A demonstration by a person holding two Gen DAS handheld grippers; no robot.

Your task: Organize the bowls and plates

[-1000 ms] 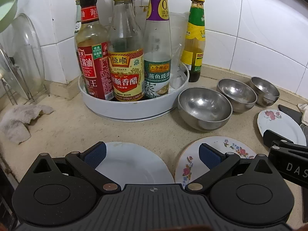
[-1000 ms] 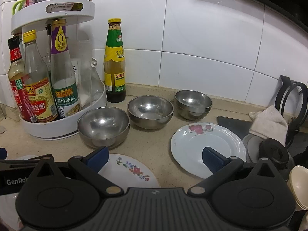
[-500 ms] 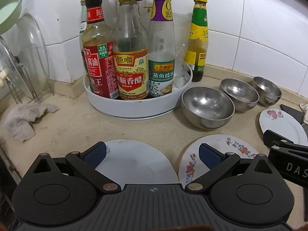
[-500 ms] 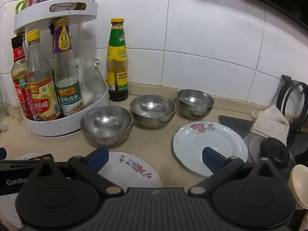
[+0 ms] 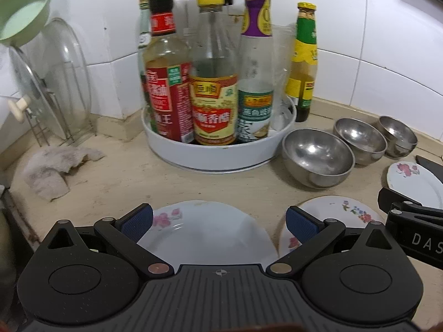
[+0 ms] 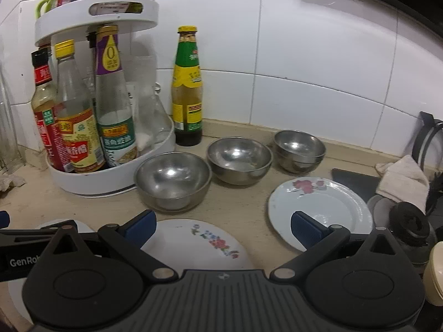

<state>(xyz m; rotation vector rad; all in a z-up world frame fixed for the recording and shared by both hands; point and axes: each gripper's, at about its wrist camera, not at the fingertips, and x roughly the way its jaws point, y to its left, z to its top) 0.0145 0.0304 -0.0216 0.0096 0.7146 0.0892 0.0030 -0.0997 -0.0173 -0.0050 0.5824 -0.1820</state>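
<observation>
Three steel bowls stand in a row on the counter: a large one (image 6: 173, 179), a middle one (image 6: 239, 159) and a small one (image 6: 299, 149). Three floral plates lie in front: a left plate (image 5: 205, 229), a middle plate (image 6: 199, 243) and a right plate (image 6: 318, 207). My left gripper (image 5: 218, 225) is open and empty above the left plate. My right gripper (image 6: 223, 228) is open and empty, over the gap between the middle and right plates. The bowls also show in the left wrist view (image 5: 318, 157).
A white two-tier rack (image 5: 218, 155) with sauce bottles stands behind the plates, a green-labelled bottle (image 6: 187, 88) beside it. Glass lids in a wire stand (image 5: 55, 88) and a rag (image 5: 52, 168) are at the left. A cloth (image 6: 401, 179) and black kettle (image 6: 409, 229) are at the right.
Both grippers have pulled back and risen slightly, so more of the counter and plates shows. Both stay open and empty. Nothing on the counter has moved.
</observation>
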